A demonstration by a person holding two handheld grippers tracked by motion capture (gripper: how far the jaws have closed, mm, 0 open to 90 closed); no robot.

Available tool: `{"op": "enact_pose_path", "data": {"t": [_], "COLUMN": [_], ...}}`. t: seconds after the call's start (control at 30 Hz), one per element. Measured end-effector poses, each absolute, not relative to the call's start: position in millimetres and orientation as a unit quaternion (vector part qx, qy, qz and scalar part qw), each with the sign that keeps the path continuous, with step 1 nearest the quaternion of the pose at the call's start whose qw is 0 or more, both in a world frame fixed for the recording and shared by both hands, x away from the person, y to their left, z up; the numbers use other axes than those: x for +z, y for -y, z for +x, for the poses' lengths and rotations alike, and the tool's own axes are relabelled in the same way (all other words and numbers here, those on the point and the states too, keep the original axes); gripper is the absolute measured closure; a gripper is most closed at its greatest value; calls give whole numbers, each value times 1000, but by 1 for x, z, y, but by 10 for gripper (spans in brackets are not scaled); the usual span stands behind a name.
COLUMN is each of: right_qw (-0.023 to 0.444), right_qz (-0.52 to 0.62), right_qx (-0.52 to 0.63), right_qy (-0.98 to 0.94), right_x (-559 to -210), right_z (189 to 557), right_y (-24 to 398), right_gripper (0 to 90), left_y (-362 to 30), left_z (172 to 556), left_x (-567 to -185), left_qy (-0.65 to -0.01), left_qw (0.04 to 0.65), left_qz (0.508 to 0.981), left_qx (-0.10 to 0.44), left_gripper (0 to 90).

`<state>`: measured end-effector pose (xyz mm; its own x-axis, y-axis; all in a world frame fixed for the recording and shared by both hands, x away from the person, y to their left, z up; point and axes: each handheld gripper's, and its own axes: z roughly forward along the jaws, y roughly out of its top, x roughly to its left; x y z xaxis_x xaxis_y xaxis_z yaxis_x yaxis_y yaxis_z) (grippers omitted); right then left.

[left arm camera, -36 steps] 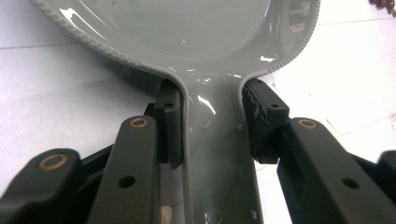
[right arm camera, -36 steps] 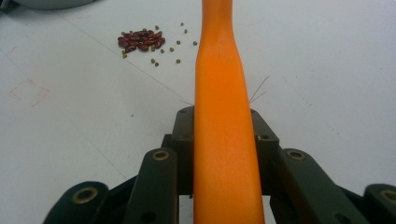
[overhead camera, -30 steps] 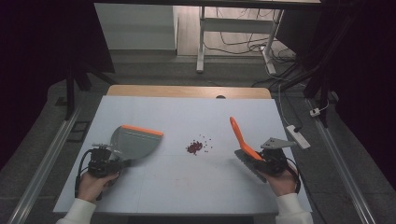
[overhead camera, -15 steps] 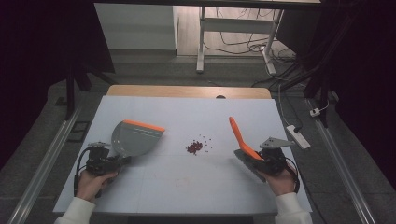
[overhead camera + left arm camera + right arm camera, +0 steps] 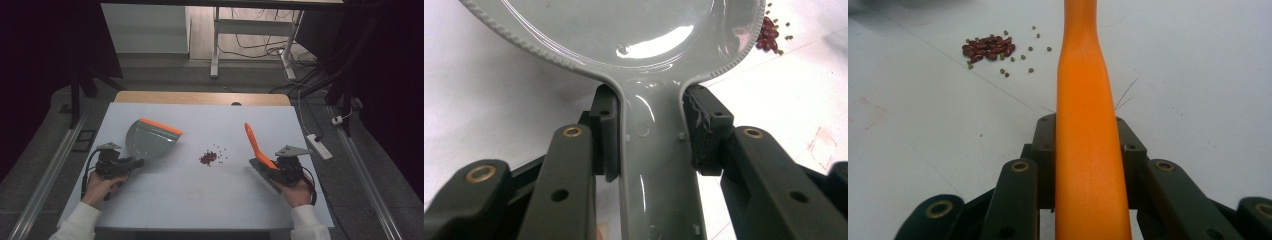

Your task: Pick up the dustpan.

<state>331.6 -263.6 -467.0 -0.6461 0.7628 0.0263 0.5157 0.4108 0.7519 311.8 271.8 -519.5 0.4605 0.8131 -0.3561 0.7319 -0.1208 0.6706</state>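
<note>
A small pile of dark red beans (image 5: 209,157) with a few tiny green ones lies mid-table. My left gripper (image 5: 129,163) is shut on the handle of a grey dustpan (image 5: 150,140) with an orange lip that points toward the beans. In the left gripper view the pads clamp the dustpan (image 5: 624,30) handle, my left gripper (image 5: 651,132) sits behind the pan, and the beans (image 5: 768,37) show past its right rim. My right gripper (image 5: 274,170) is shut on an orange-handled brush (image 5: 255,142), right of the beans. The right gripper (image 5: 1086,132) grips the brush (image 5: 1083,75); the beans (image 5: 988,50) lie ahead left.
The white table (image 5: 200,210) has a wooden far edge (image 5: 200,97). A white power strip (image 5: 318,146) lies just off the table's right side. A faint red mark (image 5: 868,112) stains the table surface. Desk legs and cables stand on the floor beyond.
The left gripper has carried the dustpan slightly farther from the person and a little right, toward the beans. The right gripper and brush have barely moved.
</note>
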Motion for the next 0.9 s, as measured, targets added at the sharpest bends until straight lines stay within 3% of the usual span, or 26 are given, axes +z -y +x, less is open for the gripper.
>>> {"op": "enact_pose_path", "data": {"t": [0.9], "right_qw": [167], "right_qz": [385], "right_qx": [403], "right_qy": [-814], "right_x": [-459], "right_z": [334], "right_y": [258], "right_gripper": [694], "left_y": [-247], "left_z": [293], "left_x": [-506], "left_qy": [-418], "left_qw": [420], "left_qz": [804], "left_qx": [46], "left_gripper": [612]}}
